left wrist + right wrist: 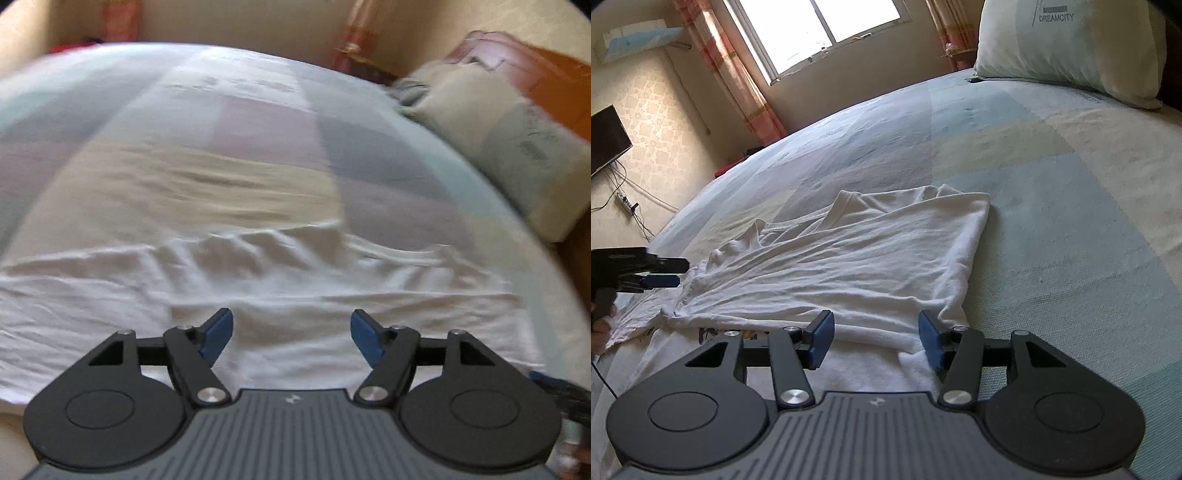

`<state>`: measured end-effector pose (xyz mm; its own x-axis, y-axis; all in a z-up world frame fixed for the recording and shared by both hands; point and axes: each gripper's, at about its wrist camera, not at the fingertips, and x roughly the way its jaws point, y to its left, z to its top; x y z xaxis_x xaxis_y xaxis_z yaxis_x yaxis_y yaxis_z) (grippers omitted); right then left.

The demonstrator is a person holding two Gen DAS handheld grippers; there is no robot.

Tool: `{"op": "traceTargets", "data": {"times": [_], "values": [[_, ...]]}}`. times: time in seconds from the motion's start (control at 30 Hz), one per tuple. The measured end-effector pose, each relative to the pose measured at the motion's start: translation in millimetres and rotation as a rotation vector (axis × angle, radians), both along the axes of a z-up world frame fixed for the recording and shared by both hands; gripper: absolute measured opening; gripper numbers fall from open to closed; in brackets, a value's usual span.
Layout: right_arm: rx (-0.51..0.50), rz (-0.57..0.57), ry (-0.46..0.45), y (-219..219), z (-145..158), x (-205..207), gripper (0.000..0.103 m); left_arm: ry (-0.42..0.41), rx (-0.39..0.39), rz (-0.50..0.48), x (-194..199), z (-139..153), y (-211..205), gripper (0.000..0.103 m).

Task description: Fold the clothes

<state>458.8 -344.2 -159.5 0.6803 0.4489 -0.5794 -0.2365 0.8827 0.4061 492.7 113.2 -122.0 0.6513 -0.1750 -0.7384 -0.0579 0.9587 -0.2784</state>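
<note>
A white T-shirt [849, 258] lies crumpled and partly folded over on the bed, its neckline [812, 218] toward the window. In the right wrist view my right gripper [876, 334] hangs open just over the shirt's near edge, with nothing between the blue pads [822, 339]. At the left edge of that view a hand holds my left gripper [681, 272] by the shirt's far side. The left wrist view is motion-blurred: the left gripper [291, 330] stands open above the shirt [277, 295], holding nothing.
The bed [1052, 221] has a pastel patchwork cover. A pale green pillow [1071, 44] lies at its head, also the pillow [498, 140] before a brown headboard [546, 74]. Beyond the bed are a window [820, 26], curtains, a wall TV [605, 136] and a power strip [626, 201].
</note>
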Motion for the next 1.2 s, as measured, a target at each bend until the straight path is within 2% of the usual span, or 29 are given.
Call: {"op": "traceTargets", "data": {"times": [0.03, 0.13, 0.23, 0.3, 0.33, 0.47, 0.57, 0.67, 0.77, 0.87, 0.97, 1.1, 1.2], "values": [[-0.004, 0.0, -0.001, 1, 0, 0, 0.057, -0.001, -0.016, -0.021, -3, 2, -3, 0.073], [-0.011, -0.001, -0.003, 2, 0, -1, 0.058, 0.056, 0.035, -0.078, -10, -13, -22, 0.075], [-0.001, -0.001, 0.004, 0, 1, 0, 0.058, 0.126, 0.074, -0.025, -13, -23, -16, 0.073], [0.019, -0.009, 0.014, -2, 2, 0, 0.059, 0.126, 0.043, 0.013, -19, -3, -9, 0.069], [0.03, -0.009, 0.018, -3, 3, 0, 0.064, 0.126, 0.025, 0.029, -23, 7, -5, 0.07], [0.025, -0.005, -0.003, 2, 14, -7, 0.079, 0.098, 0.031, -0.029, -48, 38, -12, 0.077], [0.012, 0.015, -0.045, 9, 25, -17, 0.083, 0.118, 0.026, -0.032, -66, 26, -15, 0.077], [0.054, 0.04, -0.049, 12, 35, -28, 0.085, 0.175, -0.043, 0.028, -77, -5, -2, 0.077], [-0.021, 0.05, -0.044, 25, 34, -60, 0.087, 0.145, 0.013, 0.096, -86, -22, 16, 0.075], [-0.097, 0.06, -0.038, 38, 32, -92, 0.094, 0.123, -0.022, 0.141, -96, -12, 29, 0.072], [-0.173, 0.07, -0.031, 51, 31, -125, 0.094, 0.051, -0.026, 0.05, -112, 4, 13, 0.076], [-0.274, 0.084, -0.023, 68, 29, -168, 0.097, -0.023, 0.148, -0.1, -144, 6, -33, 0.077], [-0.35, 0.094, -0.017, 81, 28, -200, 0.103, -0.016, 0.2, -0.138, -164, -7, -50, 0.078]]}}
